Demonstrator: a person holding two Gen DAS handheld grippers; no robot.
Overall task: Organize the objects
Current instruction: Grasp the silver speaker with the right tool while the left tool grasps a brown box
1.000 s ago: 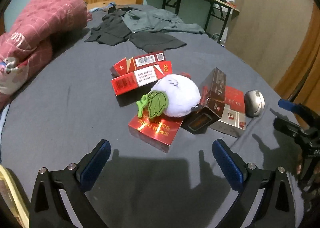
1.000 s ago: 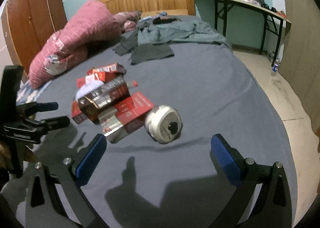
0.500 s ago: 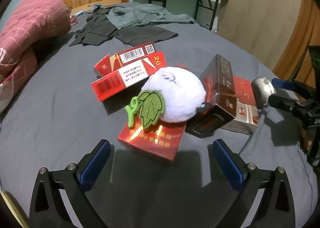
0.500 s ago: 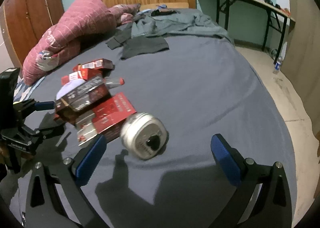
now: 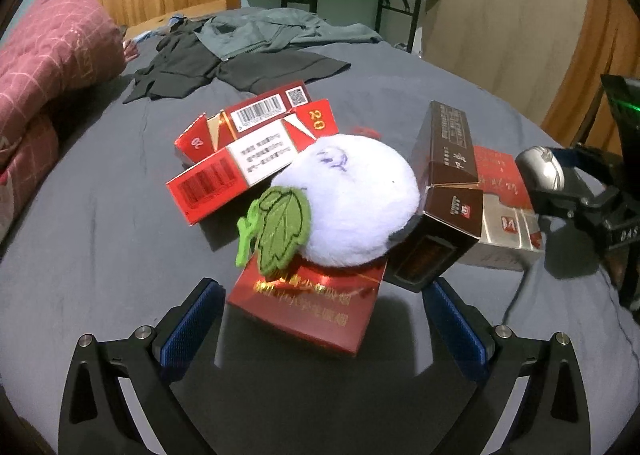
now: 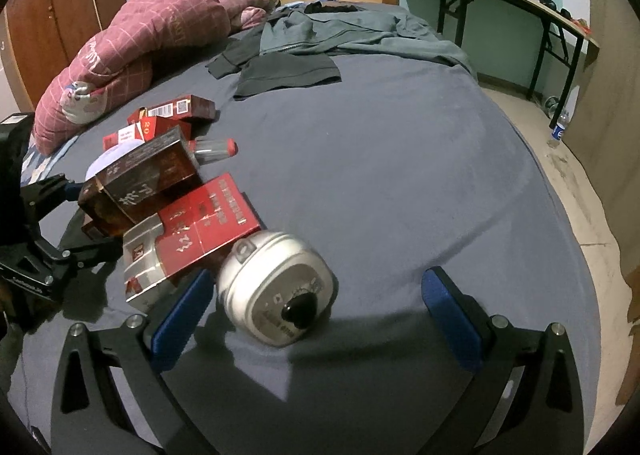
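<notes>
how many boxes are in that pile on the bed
5: two red boxes behind the plush, one under it, a brown one beside, a red-silver one beyond. More may hide.

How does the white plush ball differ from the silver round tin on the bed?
The white plush ball is fuzzy, with a green felt leaf; the silver round tin is smooth metal with a black knob. The plush sits atop a red box; the tin rests on the grey sheet, tipped on edge. Both are rounded.
</notes>
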